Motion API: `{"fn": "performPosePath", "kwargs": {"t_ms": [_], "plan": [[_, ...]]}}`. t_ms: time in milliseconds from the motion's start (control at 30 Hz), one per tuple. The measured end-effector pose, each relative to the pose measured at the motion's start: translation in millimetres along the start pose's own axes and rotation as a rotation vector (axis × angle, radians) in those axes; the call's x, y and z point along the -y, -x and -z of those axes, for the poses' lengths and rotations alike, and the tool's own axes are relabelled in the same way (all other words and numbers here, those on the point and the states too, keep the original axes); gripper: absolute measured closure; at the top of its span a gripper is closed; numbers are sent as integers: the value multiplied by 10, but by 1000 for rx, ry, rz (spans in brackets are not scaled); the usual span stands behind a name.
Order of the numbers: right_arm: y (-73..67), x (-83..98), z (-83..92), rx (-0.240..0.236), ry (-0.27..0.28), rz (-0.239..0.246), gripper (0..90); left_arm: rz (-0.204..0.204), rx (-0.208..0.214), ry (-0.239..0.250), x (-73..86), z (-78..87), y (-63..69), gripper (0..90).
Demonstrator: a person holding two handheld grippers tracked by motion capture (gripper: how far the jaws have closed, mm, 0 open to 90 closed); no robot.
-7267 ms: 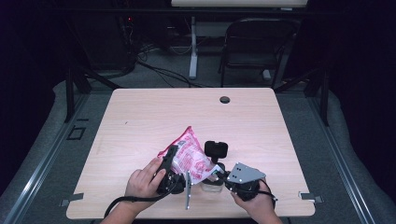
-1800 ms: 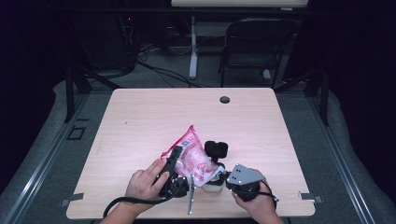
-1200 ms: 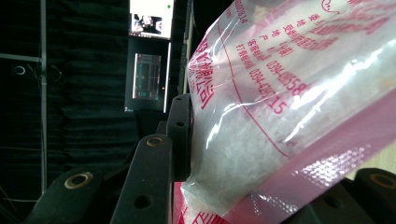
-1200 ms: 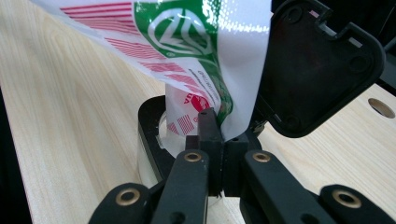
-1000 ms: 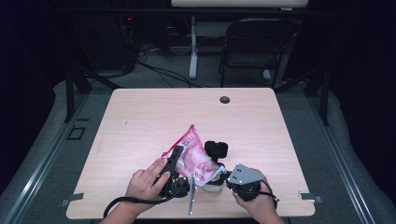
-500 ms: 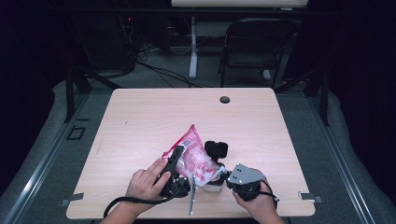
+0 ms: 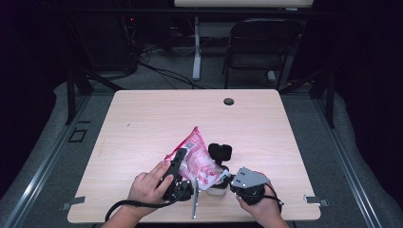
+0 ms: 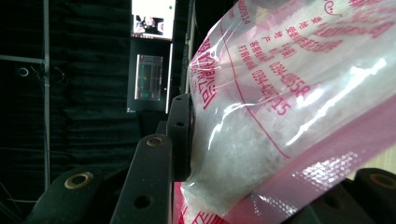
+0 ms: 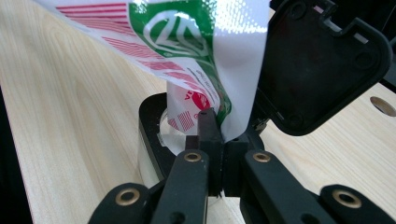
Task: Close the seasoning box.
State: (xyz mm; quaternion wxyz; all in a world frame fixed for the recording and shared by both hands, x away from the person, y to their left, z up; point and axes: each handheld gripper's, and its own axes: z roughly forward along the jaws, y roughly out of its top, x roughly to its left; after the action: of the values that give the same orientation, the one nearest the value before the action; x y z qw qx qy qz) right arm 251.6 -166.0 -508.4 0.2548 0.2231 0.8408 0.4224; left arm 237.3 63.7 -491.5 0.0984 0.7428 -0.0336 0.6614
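While my left tongs [image 7: 183,159] pinch the pink bag [image 7: 199,159] tilted over the jar [image 7: 215,187] at the desk's [image 7: 142,123] near edge, my right tongs [image 9: 219,140], pressed together on its corner, might slip, spilling granules.

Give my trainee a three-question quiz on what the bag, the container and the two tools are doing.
1. True or false: the left tool holds the pink bag of white grains.
2. Where does the bag's lower corner go? A) into the black-rimmed container B) flat on the table C) off the edge
3. The right tool is shut on the container's ____.

Key: 1 true; 2 A; 3 rim.
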Motion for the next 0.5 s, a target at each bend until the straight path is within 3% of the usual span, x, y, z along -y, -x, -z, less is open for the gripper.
{"fn": "performPosePath", "kwargs": {"t_ms": [100, 133, 500], "plan": [[-7, -10, 10, 4, 4, 0, 897, -5, 8, -19, -4, 11, -9, 709], [-7, -10, 9, 3, 5, -1, 897, -14, -9, 0, -1, 2, -5, 709], [0, -1, -2, -1, 3, -2, 897, -30, -10, 5, -12, -1, -5, 709]]}}
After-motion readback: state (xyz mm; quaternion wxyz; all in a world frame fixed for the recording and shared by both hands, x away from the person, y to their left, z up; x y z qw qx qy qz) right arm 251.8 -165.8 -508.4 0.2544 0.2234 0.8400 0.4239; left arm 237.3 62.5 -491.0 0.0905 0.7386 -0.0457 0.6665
